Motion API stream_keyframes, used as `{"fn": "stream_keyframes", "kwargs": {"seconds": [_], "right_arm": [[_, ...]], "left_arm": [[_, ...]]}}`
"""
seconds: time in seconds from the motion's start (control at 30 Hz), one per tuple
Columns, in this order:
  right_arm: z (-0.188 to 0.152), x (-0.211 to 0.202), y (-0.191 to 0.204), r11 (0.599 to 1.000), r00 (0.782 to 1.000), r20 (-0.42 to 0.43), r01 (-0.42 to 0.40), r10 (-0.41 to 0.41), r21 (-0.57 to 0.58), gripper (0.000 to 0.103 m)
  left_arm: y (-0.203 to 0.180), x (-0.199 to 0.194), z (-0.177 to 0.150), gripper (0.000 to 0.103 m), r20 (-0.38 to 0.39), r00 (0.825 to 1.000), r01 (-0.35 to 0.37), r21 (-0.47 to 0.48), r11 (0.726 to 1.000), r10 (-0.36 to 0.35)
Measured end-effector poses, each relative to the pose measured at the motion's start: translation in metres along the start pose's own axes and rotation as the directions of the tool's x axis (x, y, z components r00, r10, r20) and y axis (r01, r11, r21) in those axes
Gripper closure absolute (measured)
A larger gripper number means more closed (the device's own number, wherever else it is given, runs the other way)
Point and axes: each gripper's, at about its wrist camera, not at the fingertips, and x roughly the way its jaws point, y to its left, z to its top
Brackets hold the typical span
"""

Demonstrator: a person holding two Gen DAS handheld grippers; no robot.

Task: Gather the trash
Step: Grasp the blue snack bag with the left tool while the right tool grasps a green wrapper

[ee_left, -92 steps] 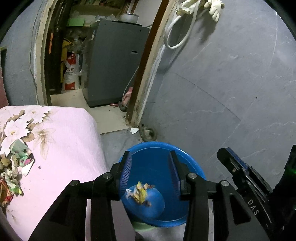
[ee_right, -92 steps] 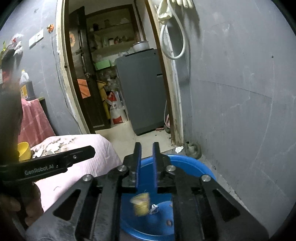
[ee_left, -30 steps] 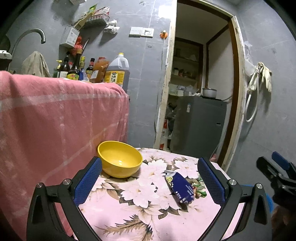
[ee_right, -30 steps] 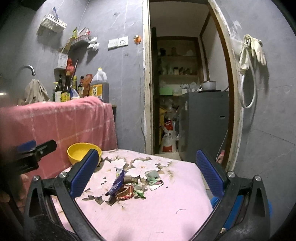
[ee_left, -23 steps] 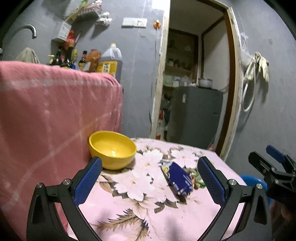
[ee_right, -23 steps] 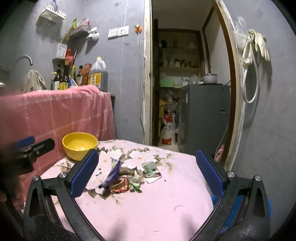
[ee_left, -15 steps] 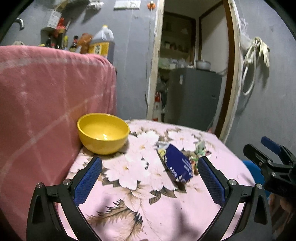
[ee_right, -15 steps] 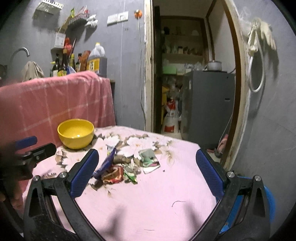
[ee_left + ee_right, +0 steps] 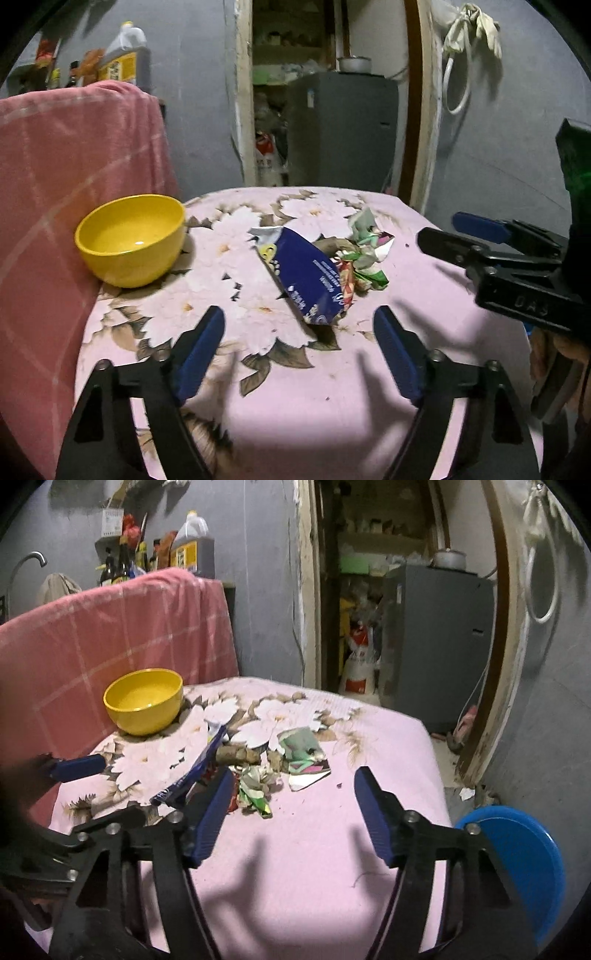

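A dark blue wrapper (image 9: 308, 275) lies on the pink flowered table (image 9: 295, 387), with crumpled green and red wrappers (image 9: 364, 254) beside it. My left gripper (image 9: 299, 349) is open and empty, just short of the blue wrapper. My right gripper (image 9: 293, 808) is open and empty, above the table in front of the wrapper pile (image 9: 258, 786); the blue wrapper (image 9: 195, 771) stands on edge by its left finger. A blue basin (image 9: 524, 860) sits on the floor to the right of the table.
A yellow bowl (image 9: 129, 240) stands at the table's far left, against a pink checked cloth (image 9: 66, 155). Behind are bottles (image 9: 162, 557), a doorway and a grey fridge (image 9: 436, 642). The right gripper shows at the right of the left wrist view (image 9: 480, 236).
Both grippers have come down and closer to the wrapper pile on the table. Their jaws have narrowed but stay open.
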Motion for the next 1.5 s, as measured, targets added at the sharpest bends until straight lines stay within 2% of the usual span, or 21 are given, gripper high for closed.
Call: {"fn": "stream_keyframes", "kwargs": {"seconds": [0.13,0.2,0.3,0.4,0.53,0.63,0.7,0.9,1.23,1.4,1.5], "right_arm": [[0.003,0.015,-0.001,1.000,0.999,-0.047,-0.025,0.025,0.008,0.012],[0.004,0.023,-0.002,0.999,0.996,-0.073,-0.041,0.042,0.019,0.015],[0.006,0.037,0.000,0.997,0.991,-0.113,-0.066,0.069,0.032,0.016],[0.008,0.048,0.004,0.996,0.986,-0.144,-0.080,0.084,0.032,0.018],[0.010,0.065,0.008,0.995,0.976,-0.193,-0.093,0.099,0.039,0.021],[0.011,0.076,0.009,0.993,0.970,-0.217,-0.103,0.114,0.061,0.030],[0.011,0.080,0.009,0.991,0.965,-0.230,-0.114,0.129,0.076,0.042],[0.008,0.069,0.015,0.992,0.970,-0.209,-0.117,0.123,0.045,0.049],[0.008,0.025,0.009,0.995,0.990,-0.100,-0.091,0.095,0.038,0.050],[0.010,0.006,0.006,0.996,0.995,-0.066,-0.080,0.082,0.033,0.050],[0.008,0.000,0.002,0.996,0.995,-0.064,-0.074,0.077,0.042,0.050]], "left_arm": [[0.004,0.015,0.008,0.046,-0.024,0.999,0.036,-0.028,0.999,-0.036],[0.006,0.019,0.010,0.059,-0.037,0.998,0.047,-0.043,0.998,-0.048],[0.012,0.024,0.012,0.070,-0.053,0.997,0.057,-0.070,0.996,-0.060],[0.017,0.025,0.010,0.080,-0.076,0.995,0.052,-0.098,0.994,-0.059],[0.026,0.025,0.009,0.087,-0.087,0.994,0.052,-0.157,0.986,-0.066],[0.031,0.024,0.009,0.093,-0.094,0.993,0.050,-0.186,0.981,-0.069],[0.032,0.022,0.010,0.100,-0.095,0.992,0.058,-0.196,0.979,-0.078],[0.032,0.014,0.009,0.103,-0.089,0.992,0.065,-0.214,0.975,-0.086],[0.022,-0.007,0.012,0.103,-0.033,0.995,0.080,-0.215,0.973,-0.089],[0.016,-0.010,0.012,0.103,-0.037,0.995,0.085,-0.215,0.973,-0.095],[0.018,-0.006,0.010,0.102,-0.065,0.990,0.106,-0.240,0.965,-0.125]]}}
